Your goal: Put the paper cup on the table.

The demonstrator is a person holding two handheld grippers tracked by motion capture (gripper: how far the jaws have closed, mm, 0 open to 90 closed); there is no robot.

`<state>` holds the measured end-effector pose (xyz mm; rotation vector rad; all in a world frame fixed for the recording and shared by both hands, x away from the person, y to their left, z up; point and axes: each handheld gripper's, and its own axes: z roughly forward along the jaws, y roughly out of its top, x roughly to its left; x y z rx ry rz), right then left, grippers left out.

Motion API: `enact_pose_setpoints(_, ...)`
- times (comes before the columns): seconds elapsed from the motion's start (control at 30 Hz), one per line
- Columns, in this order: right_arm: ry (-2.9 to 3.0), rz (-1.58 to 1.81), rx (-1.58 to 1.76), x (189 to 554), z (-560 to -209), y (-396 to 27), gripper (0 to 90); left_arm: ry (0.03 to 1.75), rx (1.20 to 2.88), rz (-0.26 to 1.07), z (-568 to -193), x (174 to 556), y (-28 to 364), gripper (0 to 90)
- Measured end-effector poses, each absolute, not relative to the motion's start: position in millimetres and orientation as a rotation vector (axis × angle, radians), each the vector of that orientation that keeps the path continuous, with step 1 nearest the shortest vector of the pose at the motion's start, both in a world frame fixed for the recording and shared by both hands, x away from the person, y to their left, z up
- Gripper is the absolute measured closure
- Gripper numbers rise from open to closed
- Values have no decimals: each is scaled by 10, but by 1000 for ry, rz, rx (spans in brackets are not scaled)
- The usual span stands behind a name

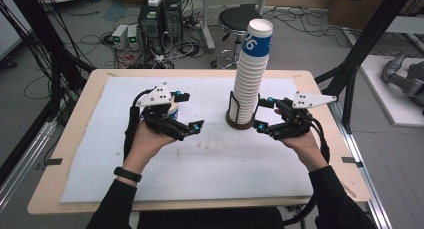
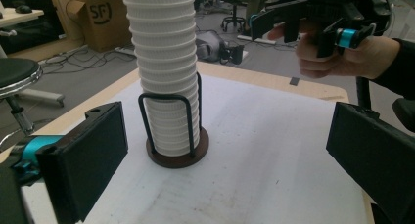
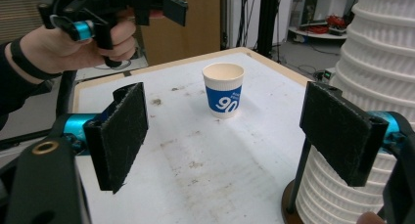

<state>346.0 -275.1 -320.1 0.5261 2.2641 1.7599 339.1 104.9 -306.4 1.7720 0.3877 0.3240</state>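
Right gripper view alone: lone cup (image 3: 223, 89) fully unobstructed, both grippers' jaws apart, empty

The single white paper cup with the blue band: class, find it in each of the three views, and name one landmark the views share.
High view: white paper cup with the blue band, left of centre, partly behind the left hand-held gripper.
Left gripper view: not in it.
Right gripper view: upper centre, upright on the white mat.
Shared landmark: tall stack of white ribbed cups.

You have ribbed white paper cups (image 1: 249, 84) stacked in a thin black wire holder (image 2: 169, 123) on a dark, probably wooden, base. The lone paper cup (image 3: 223, 90) looks matt. Gripper pads (image 3: 122, 133) are rough black foam; the white mat (image 1: 210, 159) is scuffed.
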Motion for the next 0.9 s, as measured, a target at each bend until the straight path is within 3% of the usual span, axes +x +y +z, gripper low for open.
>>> enact_pose_setpoints(0.9,2247,1752,537,3448,-3189,-2764,182,396,1741,296,-3052,3389,1114,25)
